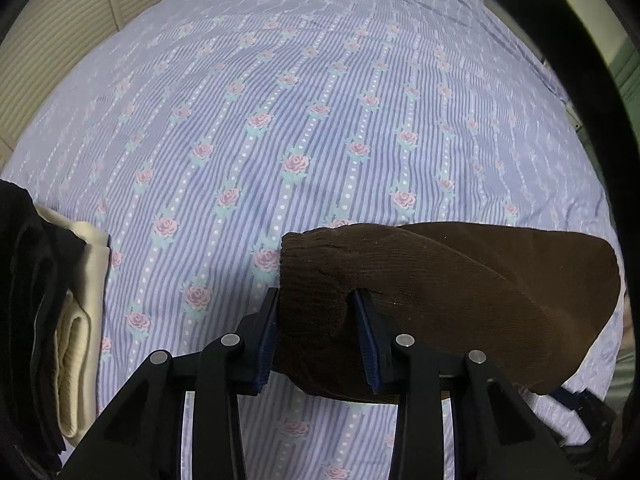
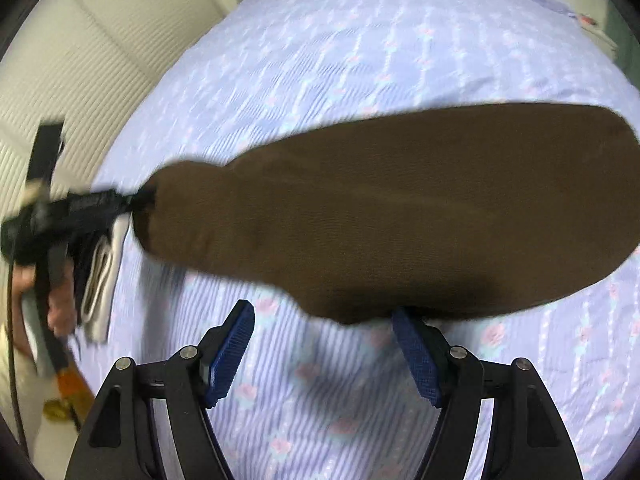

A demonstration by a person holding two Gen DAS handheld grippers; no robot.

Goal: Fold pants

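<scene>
Jaws of the left gripper (image 1: 316,300) are pinching one end of the brown corduroy pants (image 1: 460,292) above the floral bedsheet (image 1: 280,120), while the right gripper (image 2: 324,316) is gaping empty beside them

1. A bedsheet (image 1: 320,128), lilac-striped with pink roses, covers the bed.
2. A folded cream cloth (image 1: 80,328) lies at the sheet's left edge.
3. A black garment (image 1: 28,280) rests on the cream cloth.
4. A pale slatted wall (image 1: 52,40) stands behind the bed.
</scene>
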